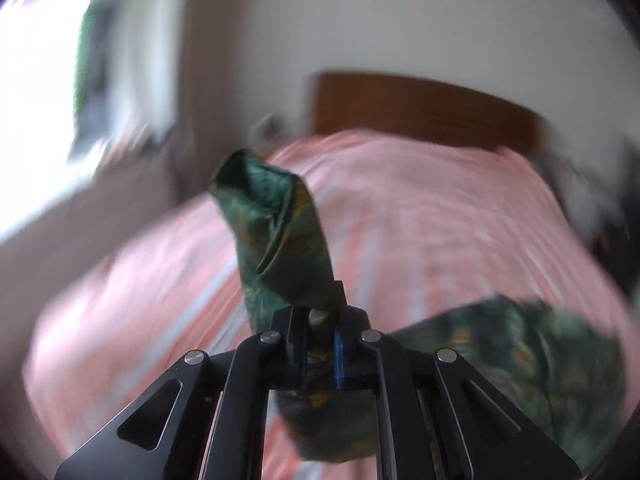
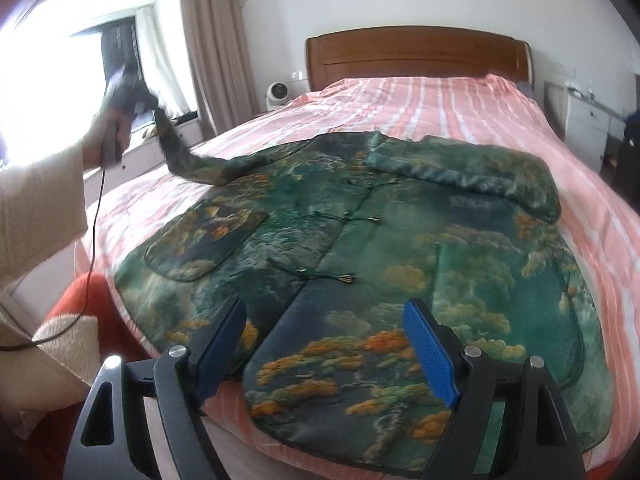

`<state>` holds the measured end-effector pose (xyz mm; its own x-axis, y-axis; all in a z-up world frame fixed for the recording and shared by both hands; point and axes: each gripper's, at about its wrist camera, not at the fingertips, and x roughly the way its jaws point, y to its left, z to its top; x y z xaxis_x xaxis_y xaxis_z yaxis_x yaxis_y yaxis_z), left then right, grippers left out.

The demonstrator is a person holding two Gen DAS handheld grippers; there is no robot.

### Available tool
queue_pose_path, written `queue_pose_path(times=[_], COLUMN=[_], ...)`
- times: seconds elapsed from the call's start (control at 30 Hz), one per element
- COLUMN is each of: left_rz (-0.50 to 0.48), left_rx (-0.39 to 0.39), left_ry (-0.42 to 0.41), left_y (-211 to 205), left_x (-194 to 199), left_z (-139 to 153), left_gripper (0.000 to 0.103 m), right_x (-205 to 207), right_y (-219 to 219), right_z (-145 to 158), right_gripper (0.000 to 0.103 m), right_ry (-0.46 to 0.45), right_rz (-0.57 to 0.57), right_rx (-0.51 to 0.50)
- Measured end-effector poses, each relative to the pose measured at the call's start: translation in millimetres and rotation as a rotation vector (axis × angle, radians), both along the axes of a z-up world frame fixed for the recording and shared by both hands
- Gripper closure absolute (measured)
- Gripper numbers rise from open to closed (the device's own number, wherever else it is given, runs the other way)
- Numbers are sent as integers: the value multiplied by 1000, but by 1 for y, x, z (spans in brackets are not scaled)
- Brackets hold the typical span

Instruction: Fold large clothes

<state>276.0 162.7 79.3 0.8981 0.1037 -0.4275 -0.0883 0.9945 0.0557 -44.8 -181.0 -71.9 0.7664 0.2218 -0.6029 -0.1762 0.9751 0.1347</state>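
Item: large green padded jacket [image 2: 360, 240] with a printed pattern of trees and clouds, lying front-up and spread flat on a bed [image 2: 460, 100] covered in a pink striped sheet; hem nearest the right wrist camera, collar toward the wooden headboard [image 2: 416, 56]. Far-side sleeve: already laid across the chest near the collar [image 2: 460, 172]. Near-side sleeve [image 2: 200, 164]: lifted off the bed at the jacket's left edge, its cuff end [image 1: 272, 216] clamped in the left gripper [image 1: 320, 344], whose jaws are closed tight on the cloth; the left wrist view is motion-blurred, with the sleeve standing up beyond the fingertips. A hand [image 2: 108, 136] holds that gripper up by the window side. Right gripper [image 2: 332, 352]: jaws apart, holding nothing, hovering just above the hem at the jacket's front opening, blue pads [image 2: 432, 352] to either side of the lower panel. Step in hand, by judgement: folding the second sleeve inward over the body. Next move, by judgement: carry the held cuff across toward the front closure, lay it flat without twisting, then release; the right gripper seems placed to take the hem for the fold upward afterwards. Condition: front lies fairly smooth; the frog fastenings [image 2: 360, 220] look closed.
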Motion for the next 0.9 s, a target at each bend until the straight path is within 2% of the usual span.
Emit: queue_pose_path(times=[0.07, 0.13, 0.17, 0.23, 0.27, 0.3, 0.4, 0.43, 0.47, 0.5, 0.53, 0.57, 0.63, 0.77, 0.9], left_rz=[-146, -278, -348, -419, -454, -474, -536, -546, -558, -551, -548, -553, -549, -512, -457], left_rx=[147, 272, 344, 423, 474, 508, 667, 716, 757, 797, 809, 793, 709, 543, 453], left_ry=[-34, -40, -27, 22, 67, 99, 236, 264, 270, 237, 214, 212, 214, 238, 268], left_y=[-81, -159, -205, -256, -286, -303, -350, -358, -362, -365, -364, -364, -347, -300, -257], left_x=[4, 4, 5, 11, 14, 12, 10, 6, -2, -12, -19, -22, -30, -55, -85], left_z=[8, -5, -24, -60, -92, -115, -194, -212, -225, -230, -228, -222, -199, -153, -131], left_gripper=[95, 95, 95, 95, 94, 92, 67, 55, 54, 54, 45, 30, 8, 5, 3], right_x=[0, -2, -4, -8, -10, -13, -19, -20, -21, -23, -24, -25, -23, -12, -7], right_y=[-7, -14, -17, -23, -26, -30, -41, -45, -49, -53, -59, -65, -73, -89, -96], right_z=[0, 0, 0, 0, 0, 0, -2, -4, -5, -6, -8, -9, -11, -8, 2], right_gripper=[23, 23, 23, 23, 23, 23, 23, 23, 23, 23, 23, 23, 23, 21, 16], right_ry=[-1, -7, -10, -15, -16, -18, -16, -13, -10, -7, -3, 2, 17, 70, 125], right_rz=[-12, -27, -34, -45, -50, -58, -81, -89, -99, -110, -125, -142, -180, -286, -377], right_rx=[15, 25, 28, 29, 30, 33, 42, 45, 49, 57, 67, 76, 85, 77, 35])
